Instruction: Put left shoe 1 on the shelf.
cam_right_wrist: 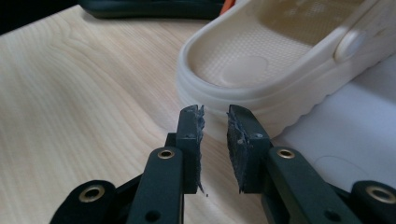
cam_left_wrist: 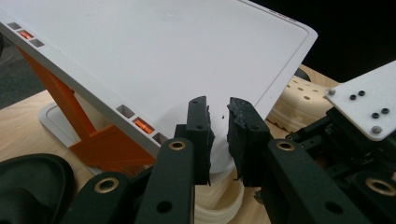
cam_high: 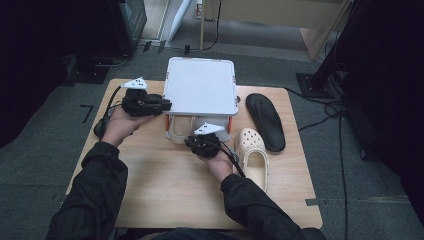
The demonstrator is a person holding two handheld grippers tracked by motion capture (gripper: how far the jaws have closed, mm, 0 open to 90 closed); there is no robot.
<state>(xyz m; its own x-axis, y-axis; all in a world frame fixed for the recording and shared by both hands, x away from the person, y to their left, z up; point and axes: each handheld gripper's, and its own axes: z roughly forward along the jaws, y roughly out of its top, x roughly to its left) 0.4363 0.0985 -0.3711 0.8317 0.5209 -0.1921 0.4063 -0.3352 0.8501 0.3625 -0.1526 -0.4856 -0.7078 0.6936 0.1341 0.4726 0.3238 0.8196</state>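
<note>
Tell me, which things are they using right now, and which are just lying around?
In use:
- white shoe rack
- cream clog under its shelf
- left gripper, at the rack's edge
- right gripper, at that clog's heel

Lying about for now:
- second cream clog, beside the rack
- black slipper
- floor cable

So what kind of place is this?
Probably a lab or workshop recording setup, not a home: a small wooden table on grey carpet, loose cables across the floor, and dark equipment stands around it.
</note>
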